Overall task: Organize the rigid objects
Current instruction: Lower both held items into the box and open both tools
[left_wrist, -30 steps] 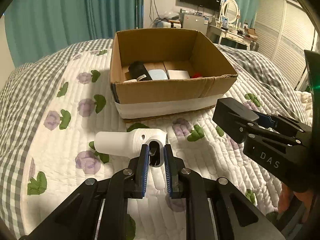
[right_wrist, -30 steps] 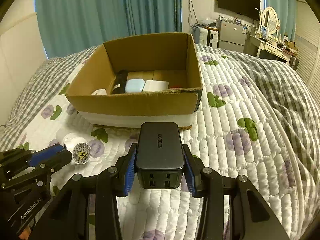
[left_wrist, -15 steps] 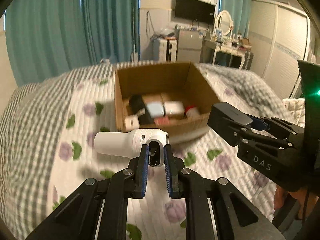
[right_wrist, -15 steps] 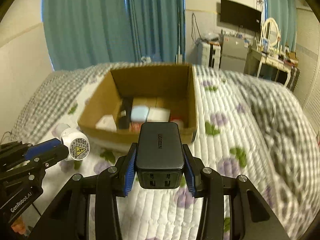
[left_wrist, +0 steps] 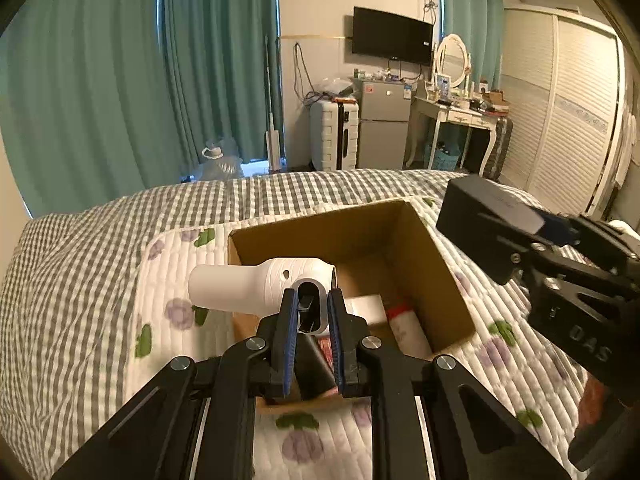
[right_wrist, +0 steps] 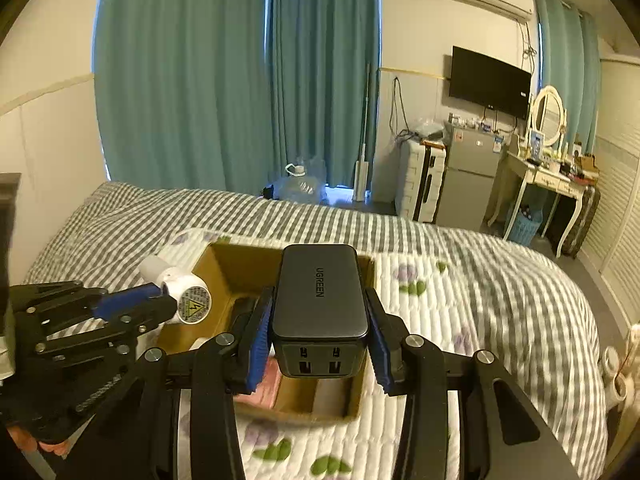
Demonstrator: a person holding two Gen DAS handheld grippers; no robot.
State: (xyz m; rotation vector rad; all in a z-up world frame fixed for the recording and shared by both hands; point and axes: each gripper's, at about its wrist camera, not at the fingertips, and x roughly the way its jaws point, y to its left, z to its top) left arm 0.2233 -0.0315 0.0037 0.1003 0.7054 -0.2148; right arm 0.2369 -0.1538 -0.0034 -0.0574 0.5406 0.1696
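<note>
My left gripper (left_wrist: 312,312) is shut on a white hair-dryer-shaped appliance (left_wrist: 256,286) and holds it in the air over the left near part of the open cardboard box (left_wrist: 440,272). The appliance also shows in the right wrist view (right_wrist: 184,296). My right gripper (right_wrist: 320,336) is shut on a black UGREEN charger (right_wrist: 320,292) and holds it above the box (right_wrist: 224,272). The charger shows at the right of the left wrist view (left_wrist: 480,212). Inside the box lie a white box (left_wrist: 366,308), a red-capped item (left_wrist: 404,320) and other small things, partly hidden.
The box sits on a bed with a white floral quilt (left_wrist: 176,320) over a grey checked cover (left_wrist: 60,280). Beyond the bed stand teal curtains (left_wrist: 120,100), a suitcase (left_wrist: 332,136), a small fridge (left_wrist: 384,128), a dressing table (left_wrist: 456,120) and a wardrobe (left_wrist: 568,120).
Both grippers have risen from the quilt with their objects and moved forward over the box. The view has tilted up toward the room.
</note>
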